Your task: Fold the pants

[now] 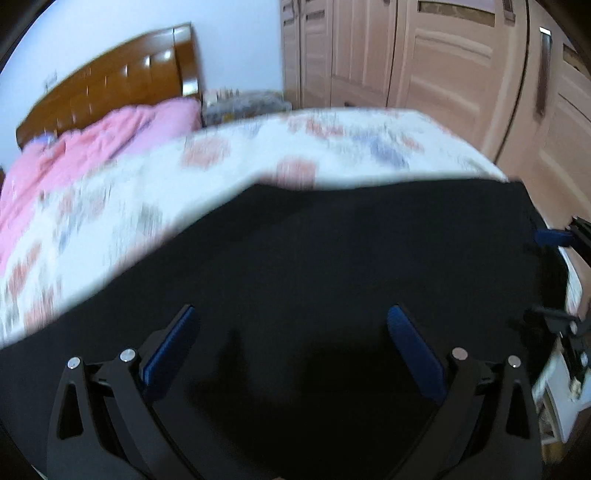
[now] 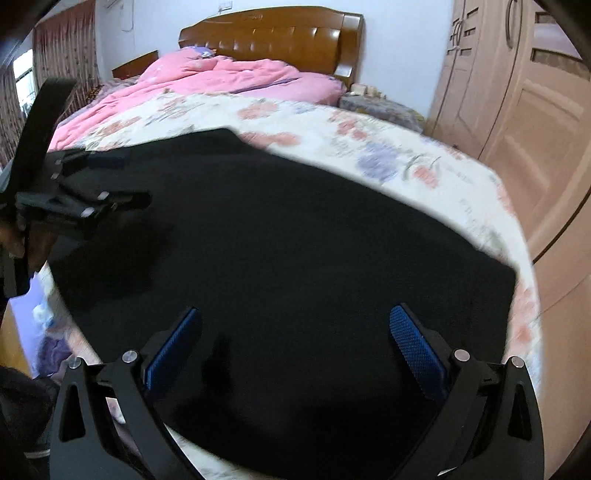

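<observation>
The black pants (image 1: 332, 266) lie flat on the floral bedspread, and also fill the middle of the right wrist view (image 2: 295, 240). My left gripper (image 1: 291, 321) is open, jaws wide apart, just above the near part of the pants and holding nothing. It also shows at the left of the right wrist view (image 2: 110, 177), over the pants' left edge. My right gripper (image 2: 295, 325) is open and empty above the near edge of the pants. It also shows at the right edge of the left wrist view (image 1: 554, 273).
The bed has a floral bedspread (image 2: 388, 147), a pink quilt (image 2: 221, 77) and a wooden headboard (image 2: 273, 33) at the far end. A wardrobe (image 2: 517, 92) stands to the right. A cluttered bedside stand (image 1: 240, 99) sits beside the headboard.
</observation>
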A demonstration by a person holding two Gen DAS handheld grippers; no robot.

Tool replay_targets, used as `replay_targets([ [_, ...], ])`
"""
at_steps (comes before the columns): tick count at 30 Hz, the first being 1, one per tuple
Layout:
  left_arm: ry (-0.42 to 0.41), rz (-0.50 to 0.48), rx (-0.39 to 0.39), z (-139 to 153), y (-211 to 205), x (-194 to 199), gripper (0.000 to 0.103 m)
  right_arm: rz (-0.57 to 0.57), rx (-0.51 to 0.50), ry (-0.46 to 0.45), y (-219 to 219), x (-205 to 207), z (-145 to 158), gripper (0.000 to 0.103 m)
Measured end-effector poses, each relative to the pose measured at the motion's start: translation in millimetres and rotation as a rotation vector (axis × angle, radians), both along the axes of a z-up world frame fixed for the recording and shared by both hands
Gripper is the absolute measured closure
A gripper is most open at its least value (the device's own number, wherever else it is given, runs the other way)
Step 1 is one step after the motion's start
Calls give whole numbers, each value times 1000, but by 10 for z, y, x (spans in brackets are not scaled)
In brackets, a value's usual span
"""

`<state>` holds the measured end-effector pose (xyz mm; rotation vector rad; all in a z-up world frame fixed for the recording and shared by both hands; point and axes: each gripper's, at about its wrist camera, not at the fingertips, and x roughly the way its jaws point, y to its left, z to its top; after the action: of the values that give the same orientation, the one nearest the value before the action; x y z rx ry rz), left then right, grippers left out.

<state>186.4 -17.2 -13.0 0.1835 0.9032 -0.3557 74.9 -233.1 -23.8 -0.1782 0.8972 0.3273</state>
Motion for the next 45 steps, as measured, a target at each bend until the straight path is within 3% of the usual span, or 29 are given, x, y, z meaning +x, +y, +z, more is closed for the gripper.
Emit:
replay_targets([
  [2, 25, 4, 23, -158, 100, -176, 2, -11, -18, 30, 19, -51, -164, 5],
  [4, 43, 2, 36, -358, 178, -231, 1, -39, 79, 16, -129, -81, -257, 5],
  [6, -7, 13, -24, -385, 282, -249, 1, -36, 90, 7, -171, -117, -270, 5],
  [12, 16, 27, -9, -295, 345, -298, 1, -62, 57, 53, -157, -103, -233, 5],
  [16, -38, 141, -52, -65, 962, -356, 1, -113, -16, 101, -47, -43, -139, 5],
  [19, -52, 331, -86, -1, 1785, -308, 1, -94, -65, 19, 192, -14, 98, 5],
  [22, 3, 532, -168, -151, 2660, -294, 2, -43, -48, -4, 442, 103, 138, 5],
  [24, 42, 575, -198, -295, 2951, -329, 2, -47, -91, 46, 538, 228, -35, 5],
  [26, -6, 501, -262, -310, 3069, -468, 2, -62, -102, 107, 531, 305, -241, 5],
  [28, -12, 495, -256, -262, 3063, -554, 2, -87, -8, 122, 390, 310, -277, 5],
  [31, -112, 565, -360, -31, 3192, -817, 2, -83, -55, 129, 395, 296, -255, 5],
  [33, -222, 638, -488, 137, 3527, -1106, 2, -111, -89, 128, 438, 316, -228, 5],
  [35, -239, 754, -577, 162, 3930, -1294, 2, -129, -138, 87, 553, 305, -168, 5],
  [37, -221, 859, -631, 133, 4270, -1448, 2, -81, -110, 24, 799, 297, -31, 5],
  [41, -212, 1049, -532, 118, 4637, -1753, 2, 167, 2, 0, 1777, 396, 142, 5],
  [43, -212, 1109, -428, 130, 4647, -1853, 2, 279, 16, 5, 2299, 479, 129, 5],
  [45, -198, 1158, -268, 135, 4606, -1905, 2, 394, 50, 43, 2946, 605, 57, 5],
])
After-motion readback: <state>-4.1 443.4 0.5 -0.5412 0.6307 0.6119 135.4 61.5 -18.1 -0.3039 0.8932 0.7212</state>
